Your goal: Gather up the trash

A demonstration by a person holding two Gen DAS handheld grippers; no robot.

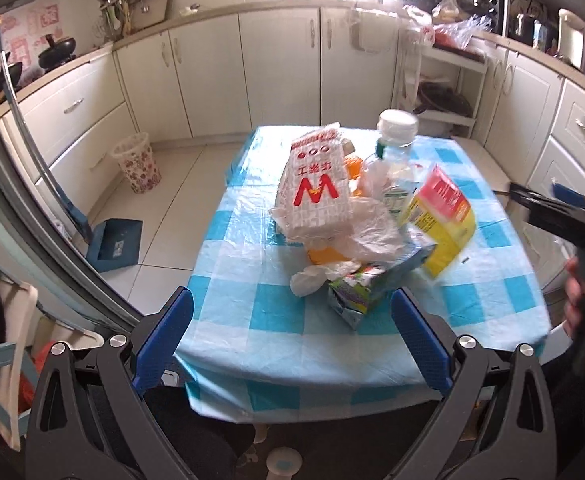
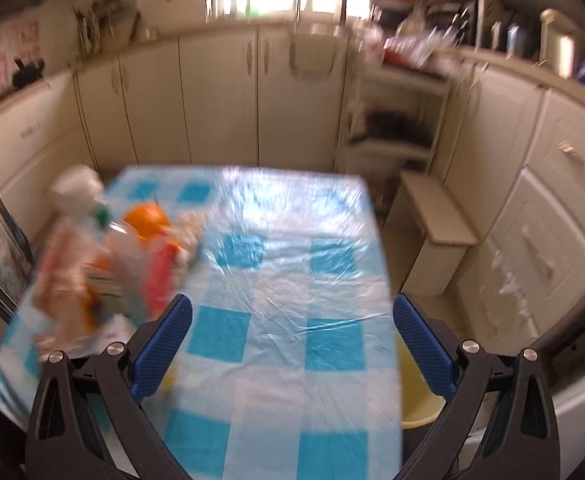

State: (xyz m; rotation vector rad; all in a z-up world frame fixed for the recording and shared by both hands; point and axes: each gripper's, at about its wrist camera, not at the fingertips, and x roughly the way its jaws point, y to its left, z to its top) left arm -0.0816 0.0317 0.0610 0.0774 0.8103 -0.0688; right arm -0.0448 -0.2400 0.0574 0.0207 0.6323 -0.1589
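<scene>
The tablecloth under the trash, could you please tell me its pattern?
The tablecloth is a blue-and-white check, clearest in the left wrist view.

Trash heaped mid-desk: white paper bag (image 1: 316,192) propped upright, clear bottle (image 1: 392,148) behind, yellow-red packet (image 1: 444,220) tilted, crushed carton (image 1: 366,292) in front.

Left gripper (image 1: 292,340): black moulded linkage arms with triangular cut-outs, round silver pivot screws, blue textured pads (image 1: 164,344) on the jaws. Right gripper (image 2: 292,344): same build, with black arms, silver screws and blue dimpled pads (image 2: 160,348). In the left wrist view its black body carries a green light.
</scene>
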